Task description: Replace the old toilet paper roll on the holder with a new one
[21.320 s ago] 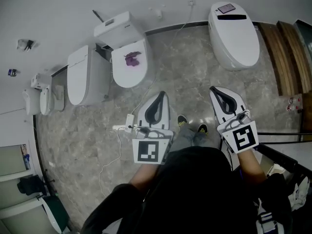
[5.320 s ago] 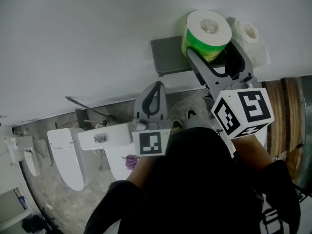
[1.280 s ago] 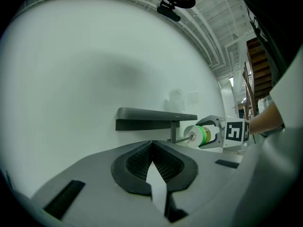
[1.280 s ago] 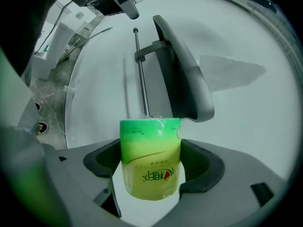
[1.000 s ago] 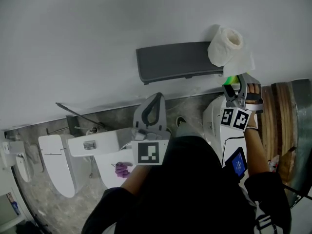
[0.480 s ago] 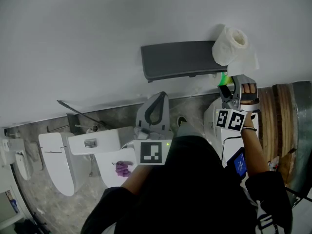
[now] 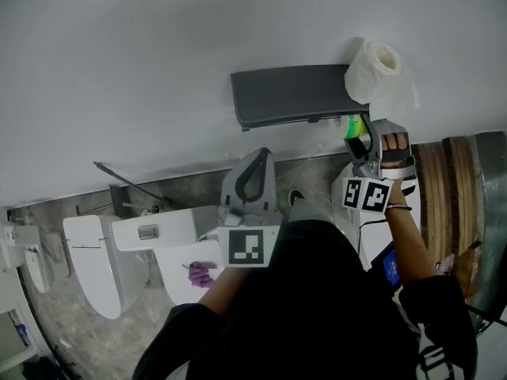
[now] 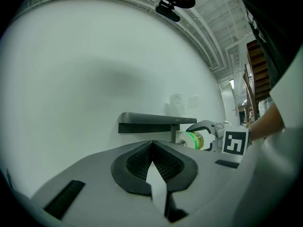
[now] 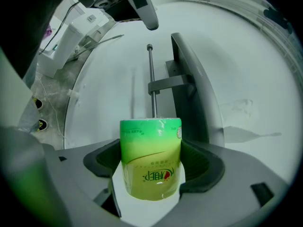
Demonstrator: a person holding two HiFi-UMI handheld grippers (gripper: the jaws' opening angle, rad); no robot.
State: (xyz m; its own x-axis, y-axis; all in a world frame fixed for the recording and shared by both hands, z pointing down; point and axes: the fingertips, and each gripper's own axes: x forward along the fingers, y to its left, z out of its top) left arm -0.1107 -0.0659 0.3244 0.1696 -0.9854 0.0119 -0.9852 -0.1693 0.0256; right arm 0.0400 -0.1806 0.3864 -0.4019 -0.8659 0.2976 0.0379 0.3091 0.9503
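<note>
clamping the new roll [image 9: 150, 160] at the bare rod [image 9: 151, 74] end, the right gripper [image 9: 151, 174] seemingly hasn't seated it; left gripper [image 8: 152, 163] closed, empty; old roll [image 7: 372, 71] already off.

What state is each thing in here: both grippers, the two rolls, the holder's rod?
left gripper: shut, empty.
right gripper: shut on the green-wrapped roll.
green-wrapped roll: wrapped, held at the spindle's near end.
spindle: bare where visible.
white roll: resting on the holder shelf.
</note>
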